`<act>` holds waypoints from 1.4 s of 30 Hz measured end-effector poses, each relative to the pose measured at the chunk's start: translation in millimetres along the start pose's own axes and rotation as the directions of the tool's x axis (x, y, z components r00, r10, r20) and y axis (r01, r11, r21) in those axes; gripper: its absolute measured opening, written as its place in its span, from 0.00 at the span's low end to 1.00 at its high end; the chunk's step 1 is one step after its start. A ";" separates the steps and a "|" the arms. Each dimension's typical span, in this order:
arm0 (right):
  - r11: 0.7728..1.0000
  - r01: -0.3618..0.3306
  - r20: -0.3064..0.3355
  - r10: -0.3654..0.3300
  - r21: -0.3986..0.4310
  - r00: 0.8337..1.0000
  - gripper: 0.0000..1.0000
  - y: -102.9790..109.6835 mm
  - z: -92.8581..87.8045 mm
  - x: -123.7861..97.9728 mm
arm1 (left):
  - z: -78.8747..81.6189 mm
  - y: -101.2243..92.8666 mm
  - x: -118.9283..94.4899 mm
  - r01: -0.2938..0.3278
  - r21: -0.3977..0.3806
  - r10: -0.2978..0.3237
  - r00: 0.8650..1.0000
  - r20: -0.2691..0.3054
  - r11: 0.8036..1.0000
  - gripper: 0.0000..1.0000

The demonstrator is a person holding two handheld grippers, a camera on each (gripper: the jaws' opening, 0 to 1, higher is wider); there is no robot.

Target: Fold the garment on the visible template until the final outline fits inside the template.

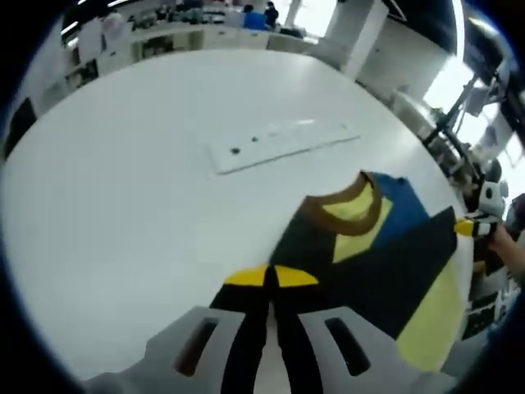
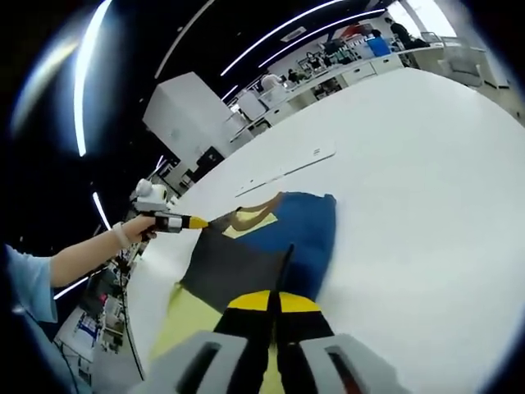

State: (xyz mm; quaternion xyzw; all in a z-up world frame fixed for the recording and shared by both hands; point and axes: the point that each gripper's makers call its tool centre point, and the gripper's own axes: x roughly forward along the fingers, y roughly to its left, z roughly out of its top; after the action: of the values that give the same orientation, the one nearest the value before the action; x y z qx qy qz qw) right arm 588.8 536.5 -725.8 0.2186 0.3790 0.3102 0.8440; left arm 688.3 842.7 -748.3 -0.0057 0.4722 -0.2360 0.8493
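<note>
A garment [image 1: 385, 271] with black, blue and pale yellow panels and a brown collar [image 1: 344, 205] lies partly on the white table [image 1: 123, 205]. My left gripper [image 1: 271, 277] has its yellow-tipped jaws shut on the garment's black edge. The right gripper [image 1: 480, 223], held by a hand, pinches a far corner of the cloth. In the right gripper view my right gripper [image 2: 275, 302] is shut on a dark fold of the garment [image 2: 271, 246]. There the left gripper [image 2: 176, 221] grips the cloth beside the collar [image 2: 250, 217]. A flat white strip [image 1: 283, 142] lies beyond the garment.
The flat white strip [image 2: 287, 171] has small dark marks and lies on the table [image 2: 426, 180]. A person's forearm [image 2: 82, 254] reaches in from the left. Desks, shelves and people stand far behind the table. Equipment stands at the table's right edge [image 1: 459, 139].
</note>
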 end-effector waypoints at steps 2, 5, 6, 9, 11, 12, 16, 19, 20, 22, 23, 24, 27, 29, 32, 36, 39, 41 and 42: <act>1.000 -0.002 -0.010 0.001 -0.007 1.000 0.00 -0.5 1.2 3.6 | -0.8 3.8 2.0 -0.001 0.003 0.001 1.000 -0.004 1.000 0.00; 1.000 -0.004 -0.023 0.004 -0.013 1.000 0.00 -0.6 2.5 7.9 | -6.5 10.6 7.8 -0.005 0.086 0.009 0.999 -0.048 0.996 0.00; 1.000 -0.006 -0.027 0.005 -0.014 1.000 0.00 -0.4 2.6 8.9 | -7.5 11.5 9.1 -0.005 0.103 0.011 0.998 -0.055 0.995 0.00; 1.000 -0.007 -0.037 0.007 -0.021 0.999 0.00 -1.9 3.4 13.9 | -6.7 15.2 14.3 0.001 0.098 0.005 0.998 -0.064 0.995 0.00; 1.000 -0.006 -0.042 0.005 -0.026 0.999 0.00 -3.3 3.3 16.7 | -8.3 15.7 16.4 0.005 0.105 0.002 0.998 -0.070 0.994 0.00; 0.999 -0.001 -0.050 -0.001 -0.033 0.999 0.00 -5.5 2.3 18.6 | -1.3 16.0 17.3 0.006 0.117 -0.002 0.999 -0.034 0.993 0.00; 1.000 0.017 -0.064 -0.018 -0.025 0.998 0.00 -14.4 -0.9 22.4 | -1.8 24.1 12.4 -0.027 0.146 0.033 0.999 -0.042 0.989 0.00; 1.000 0.014 -0.064 -0.015 -0.023 0.998 0.00 -13.1 -0.9 22.2 | 0.3 26.5 6.9 -0.022 0.153 0.027 0.999 -0.028 0.988 0.00; 1.000 0.013 -0.065 -0.015 -0.026 0.998 0.00 -12.7 -1.2 22.3 | 3.9 26.5 3.1 -0.022 0.135 0.023 1.000 -0.005 0.991 0.00; 1.000 0.014 -0.067 -0.016 -0.025 0.998 0.00 -12.5 -2.1 22.1 | 12.1 18.4 -1.7 0.031 0.130 -0.037 0.998 0.042 0.991 0.00; 1.000 0.014 -0.068 -0.016 -0.023 0.998 0.00 -12.6 -2.7 21.9 | 17.6 13.6 -5.3 0.066 0.138 -0.076 0.995 0.070 0.988 0.00; 1.000 0.015 -0.068 -0.017 -0.022 0.998 0.00 -13.2 -2.6 21.8 | 18.6 12.4 -8.5 0.075 0.152 -0.086 0.994 0.070 0.986 0.00; 1.000 0.015 -0.067 -0.016 -0.020 0.998 0.00 -12.6 -3.1 20.6 | 20.7 7.5 -10.9 0.150 0.307 -0.173 0.984 0.048 0.940 0.00; 1.000 0.014 -0.067 -0.016 -0.020 0.998 0.00 -12.6 -3.4 19.9 | 9.0 0.9 -9.5 0.210 0.394 -0.215 0.976 -0.033 0.895 0.04; 1.000 0.014 -0.067 -0.015 -0.017 0.998 0.00 -12.8 -4.1 19.3 | -0.6 -3.8 -5.0 0.246 0.465 -0.221 0.969 -0.107 0.850 0.17; 1.000 0.018 -0.069 -0.019 -0.012 0.997 0.00 -14.9 -6.2 19.5 | 5.7 -5.5 -2.4 0.249 0.456 -0.226 0.968 -0.106 0.854 0.17; 1.000 0.018 -0.071 -0.018 -0.007 0.997 0.00 -15.6 -7.4 19.3 | -0.5 -4.3 0.4 0.246 0.487 -0.190 0.968 -0.161 0.838 0.13; 1.000 0.019 -0.071 -0.020 -0.010 0.997 0.00 -16.0 -8.5 18.7 | -8.3 -7.0 -1.4 0.250 0.490 -0.176 0.965 -0.193 0.835 0.11; 1.000 0.019 -0.072 -0.019 -0.009 0.997 0.00 -15.3 -9.3 18.3 | -11.0 -8.5 -3.1 0.253 0.490 -0.175 0.964 -0.198 0.834 0.10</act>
State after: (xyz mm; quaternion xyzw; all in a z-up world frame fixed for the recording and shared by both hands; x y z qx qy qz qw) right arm 596.6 539.4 -750.0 0.2001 0.4098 0.3116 0.8336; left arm 674.7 838.8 -750.0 0.1838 0.4496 -0.4460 0.7518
